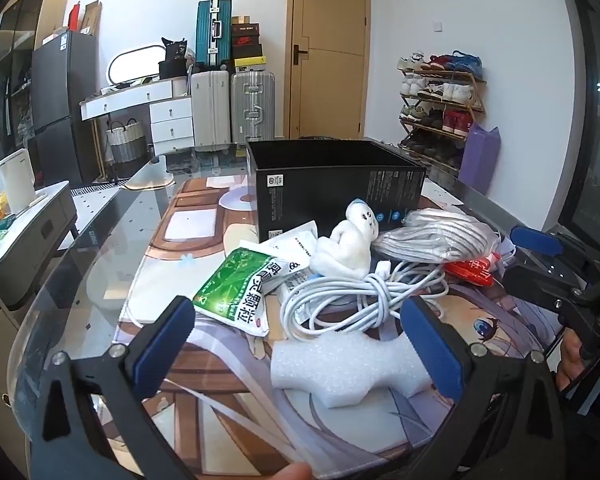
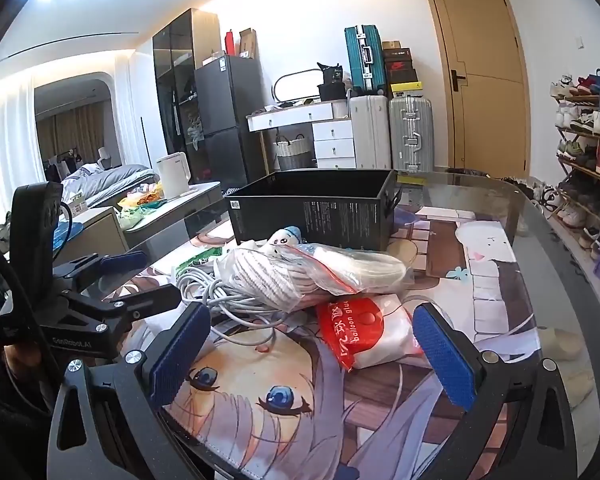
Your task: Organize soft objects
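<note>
We see the glass table (image 1: 100, 216) mid-frame, black box (image 1: 332, 184) behind the pile, door (image 1: 328, 48) upper centre; left gripper (image 1: 296, 344) and right gripper (image 2: 312, 352) both gape apart, holding nothing.

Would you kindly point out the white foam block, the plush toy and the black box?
white foam block (image 1: 340, 364), left wrist view, middle of its top face.
plush toy (image 1: 350, 248), left wrist view, its body.
black box (image 2: 312, 216), right wrist view, front wall.

"balloon glue" on red packet (image 2: 354, 334)

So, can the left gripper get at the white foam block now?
Probably yes. The left gripper stands open, and the white foam block lies just ahead between its fingers with nothing on top; the white cable lies behind it.
</note>
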Tool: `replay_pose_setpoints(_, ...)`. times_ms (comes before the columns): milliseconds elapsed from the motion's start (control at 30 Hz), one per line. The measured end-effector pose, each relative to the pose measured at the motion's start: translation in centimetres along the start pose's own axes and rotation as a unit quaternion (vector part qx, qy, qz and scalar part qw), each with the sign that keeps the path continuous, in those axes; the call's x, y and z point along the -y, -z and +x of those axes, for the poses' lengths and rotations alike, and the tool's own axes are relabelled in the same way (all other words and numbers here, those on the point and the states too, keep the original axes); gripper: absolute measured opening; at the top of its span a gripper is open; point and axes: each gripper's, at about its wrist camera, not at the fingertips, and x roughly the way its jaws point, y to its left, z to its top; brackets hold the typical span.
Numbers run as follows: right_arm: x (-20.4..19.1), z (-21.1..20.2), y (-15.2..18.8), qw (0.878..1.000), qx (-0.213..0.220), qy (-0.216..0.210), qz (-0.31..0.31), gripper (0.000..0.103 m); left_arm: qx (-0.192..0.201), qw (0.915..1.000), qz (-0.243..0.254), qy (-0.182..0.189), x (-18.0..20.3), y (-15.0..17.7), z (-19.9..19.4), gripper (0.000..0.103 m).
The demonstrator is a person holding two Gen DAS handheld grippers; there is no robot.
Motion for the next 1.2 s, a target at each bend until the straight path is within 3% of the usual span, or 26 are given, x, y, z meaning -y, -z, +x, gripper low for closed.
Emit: replay_pose_setpoints(1200, -1.0, 0.0, 0.3, 1.0, 0.005, -0.011, -0.014, 0.102, 0.012, 0.9999, -0.01, -0.003, -0.9, 0.0, 0.2, 0.103)
